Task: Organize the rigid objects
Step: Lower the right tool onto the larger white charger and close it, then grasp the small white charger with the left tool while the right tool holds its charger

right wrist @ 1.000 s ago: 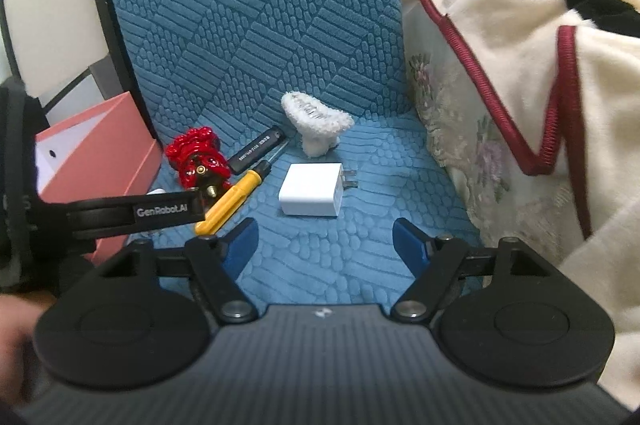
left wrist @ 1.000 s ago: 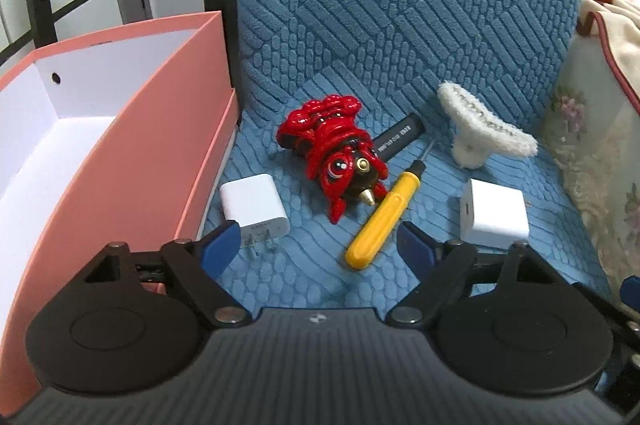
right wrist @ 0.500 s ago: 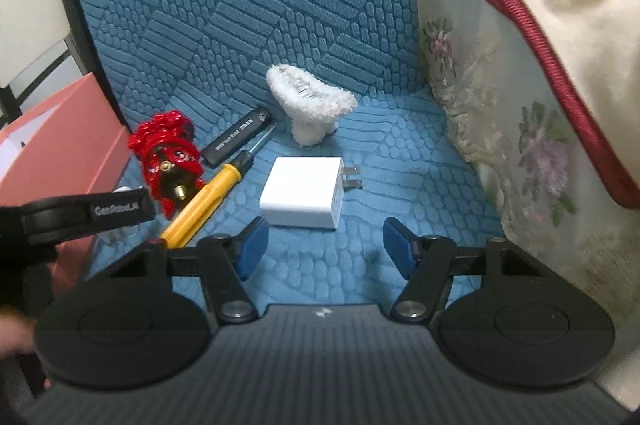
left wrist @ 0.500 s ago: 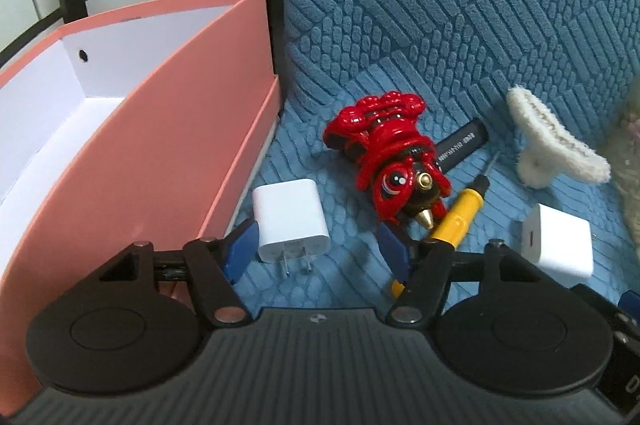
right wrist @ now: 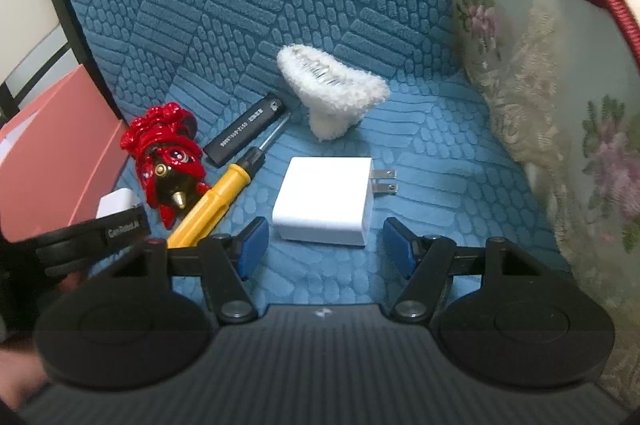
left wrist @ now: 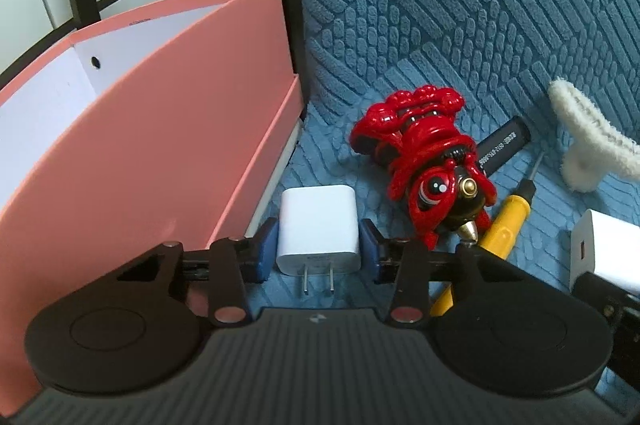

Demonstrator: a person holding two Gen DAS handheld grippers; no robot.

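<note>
Left hand-held gripper, fingers apart, straddles the small white charger at the blue seat cushion's left edge beside the pink box, prongs pointing back at it.

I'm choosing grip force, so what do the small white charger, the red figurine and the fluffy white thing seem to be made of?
Small white charger: smooth, slightly glossy hard plastic, with two metal prongs. Red figurine: shiny highlights suggest glazed ceramic or lacquered resin, cannot tell which; its tip looks like brass. Fluffy white thing: nubby pile like fleece or plush outside, with a shiny part showing in its top.
</note>
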